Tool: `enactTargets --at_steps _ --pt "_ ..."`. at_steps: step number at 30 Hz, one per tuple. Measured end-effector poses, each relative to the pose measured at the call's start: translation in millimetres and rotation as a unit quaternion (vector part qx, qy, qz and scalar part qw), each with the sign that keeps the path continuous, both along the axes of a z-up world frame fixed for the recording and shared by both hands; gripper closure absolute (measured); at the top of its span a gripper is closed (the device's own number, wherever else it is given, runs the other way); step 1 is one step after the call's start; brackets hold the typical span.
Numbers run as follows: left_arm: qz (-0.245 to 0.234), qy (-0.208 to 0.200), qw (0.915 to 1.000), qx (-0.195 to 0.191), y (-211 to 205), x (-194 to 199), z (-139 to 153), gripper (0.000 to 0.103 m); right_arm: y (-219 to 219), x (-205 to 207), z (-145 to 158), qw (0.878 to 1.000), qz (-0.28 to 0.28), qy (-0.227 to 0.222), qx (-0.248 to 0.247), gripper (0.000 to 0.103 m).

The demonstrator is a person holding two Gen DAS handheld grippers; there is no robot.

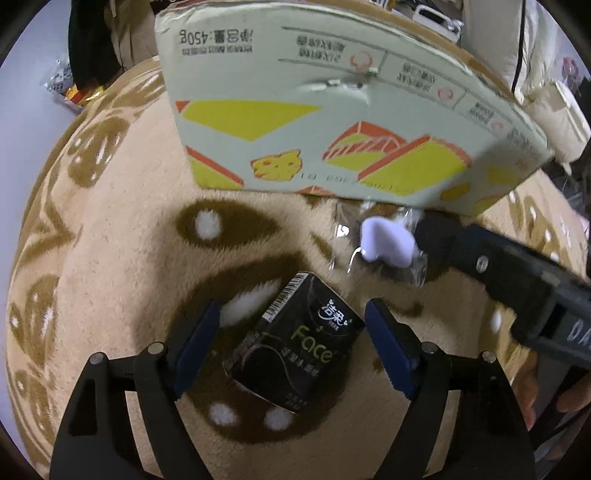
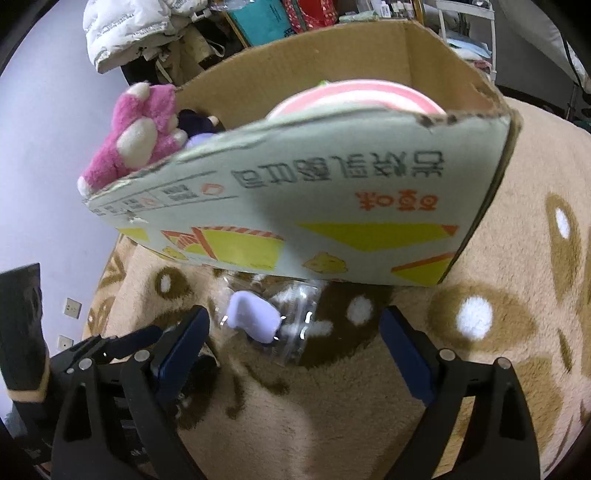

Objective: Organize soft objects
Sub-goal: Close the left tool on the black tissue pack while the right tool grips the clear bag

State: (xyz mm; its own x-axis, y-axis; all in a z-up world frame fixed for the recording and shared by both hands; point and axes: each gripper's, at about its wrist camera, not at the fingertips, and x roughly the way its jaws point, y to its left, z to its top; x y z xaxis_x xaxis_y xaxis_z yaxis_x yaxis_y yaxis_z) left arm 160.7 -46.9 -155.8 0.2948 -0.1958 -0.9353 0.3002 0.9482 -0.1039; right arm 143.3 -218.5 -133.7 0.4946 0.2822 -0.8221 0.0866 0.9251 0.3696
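Observation:
A black tissue pack (image 1: 299, 343) lies on the plush tan blanket (image 1: 110, 229) between the open jaws of my left gripper (image 1: 291, 325). A lavender soft item in a clear plastic bag (image 1: 386, 243) lies by the foot of the cardboard box (image 1: 332, 110). It also shows in the right wrist view (image 2: 255, 317), just ahead of my open right gripper (image 2: 295, 332). The box (image 2: 332, 206) holds a pink plush toy (image 2: 140, 133), a pink-and-white round cushion (image 2: 354, 96) and a dark item. The right gripper's black body (image 1: 517, 273) reaches in from the right in the left wrist view.
A white padded jacket (image 2: 125, 29) and cluttered shelves stand behind the box. Snack wrappers (image 1: 70, 85) lie at the blanket's far left edge. The left gripper's body (image 2: 110, 354) shows at the lower left of the right wrist view.

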Motion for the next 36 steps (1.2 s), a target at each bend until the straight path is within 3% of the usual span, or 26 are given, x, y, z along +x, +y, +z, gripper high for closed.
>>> enactTargets --at_steps 6,7,11,15,18,22,29,32,34,36 --pt "0.000 0.001 0.9998 0.019 0.0 -5.1 -0.2 0.057 16.4 3.7 -1.7 1.000 0.003 -0.008 -0.002 0.007" --pt "0.004 0.003 0.9998 0.017 4.1 -3.5 -0.2 0.059 18.0 4.4 -2.6 1.000 0.003 -0.008 -0.003 0.007" --pt "0.014 0.013 0.9998 -0.002 9.1 4.4 -0.9 0.059 30.9 9.7 -11.1 1.000 0.003 -0.005 -0.012 0.007" --pt "0.010 0.027 0.9995 -0.014 4.9 4.8 -0.6 0.046 36.4 15.8 -17.2 1.000 0.002 -0.004 -0.023 0.007" --pt "0.000 0.033 0.9994 -0.010 3.1 4.2 -2.3 0.036 38.4 19.2 -21.2 1.000 -0.001 -0.001 -0.029 0.007" --pt "-0.003 0.042 0.9991 0.004 -2.2 -6.7 -2.4 0.035 49.7 20.0 -27.6 0.998 0.008 0.001 -0.069 0.006" --pt "-0.008 0.056 0.9982 0.020 0.8 -17.6 -4.7 0.036 67.2 20.5 -31.4 0.992 0.020 0.003 -0.122 0.016" --pt "-0.015 0.053 0.9976 0.042 1.3 -22.2 -4.7 0.048 67.4 18.5 -30.1 0.992 0.022 0.003 -0.125 0.020" --pt "-0.006 0.052 0.9979 0.038 3.5 -24.1 -3.3 0.057 66.7 18.0 -29.6 0.991 0.024 0.003 -0.128 0.022" --pt "0.003 0.055 0.9983 0.022 8.5 -21.9 -1.7 0.059 70.0 16.0 -28.1 0.990 0.029 0.000 -0.136 0.024"
